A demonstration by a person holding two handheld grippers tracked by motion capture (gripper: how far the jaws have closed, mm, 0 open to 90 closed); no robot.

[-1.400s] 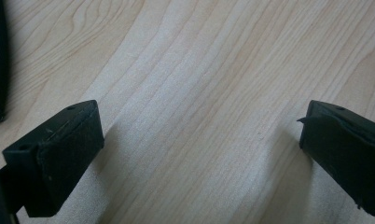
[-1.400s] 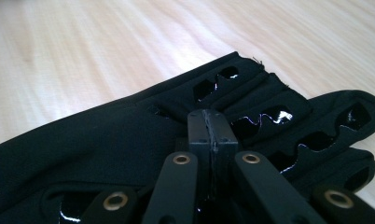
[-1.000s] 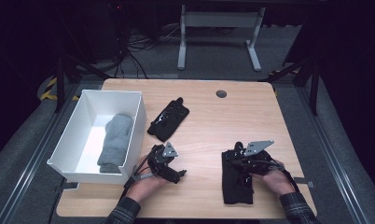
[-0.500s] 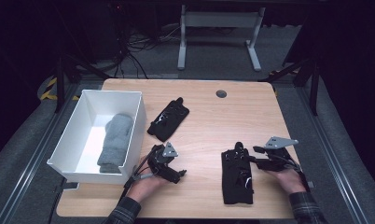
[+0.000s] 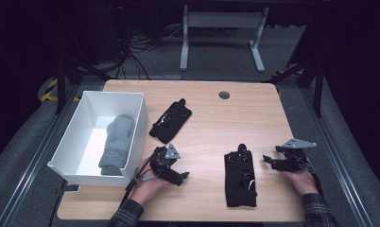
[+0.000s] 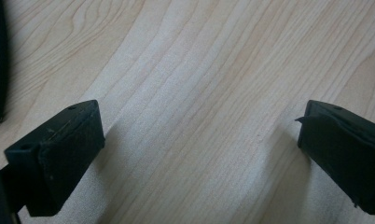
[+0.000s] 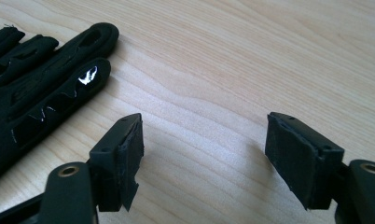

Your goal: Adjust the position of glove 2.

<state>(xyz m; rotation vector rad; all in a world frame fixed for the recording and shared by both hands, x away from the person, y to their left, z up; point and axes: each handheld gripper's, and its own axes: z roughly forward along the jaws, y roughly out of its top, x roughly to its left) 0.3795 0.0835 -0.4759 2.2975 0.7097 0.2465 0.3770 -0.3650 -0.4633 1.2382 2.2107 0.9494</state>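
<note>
A black glove (image 5: 240,176) lies flat near the table's front, fingers pointing away; its fingers also show in the right gripper view (image 7: 45,93). A second black glove (image 5: 171,120) lies farther back, beside the bin. My right gripper (image 5: 269,161) rests to the right of the front glove, clear of it. Its jaws (image 7: 209,154) have just been opening and stand open over bare wood. My left gripper (image 5: 181,176) sits near the bin's front corner. Its jaws (image 6: 199,154) have just been closing slightly, remain wide open, and hold nothing.
A white bin (image 5: 70,158) stands at the table's left with a rolled grey cloth (image 5: 117,142) inside. A round cable hole (image 5: 224,95) marks the far edge. Bare wood stretches between the two gloves and behind them.
My right gripper let go of the front glove, opened, and slid to the right, off the glove. The left gripper stayed where it was.
</note>
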